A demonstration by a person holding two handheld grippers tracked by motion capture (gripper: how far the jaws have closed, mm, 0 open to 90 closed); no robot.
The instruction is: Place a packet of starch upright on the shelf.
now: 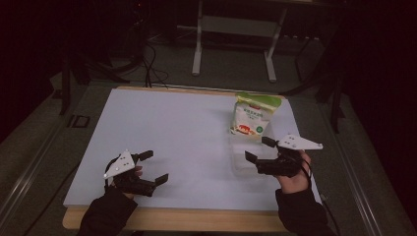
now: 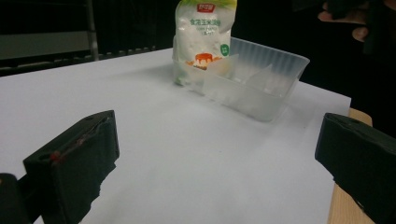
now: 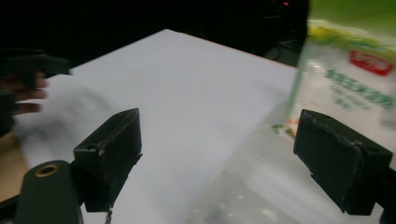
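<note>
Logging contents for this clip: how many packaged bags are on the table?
1. The green-and-white pouch stands upright at the far right of the white table, right behind the clear plastic tray. Nothing else bag-like shows; the tray looks empty.

Dim room, only the white table (image 1: 172,132) lit; right gripper view is motion-blurred

Both forearms in black long sleeves. Left gripper (image 1: 154,166): black body, black block jaws, grey three-cornered top plate with dark dots. Right gripper (image 1: 259,149): same build, thin black cable trailing past wrist.
</note>
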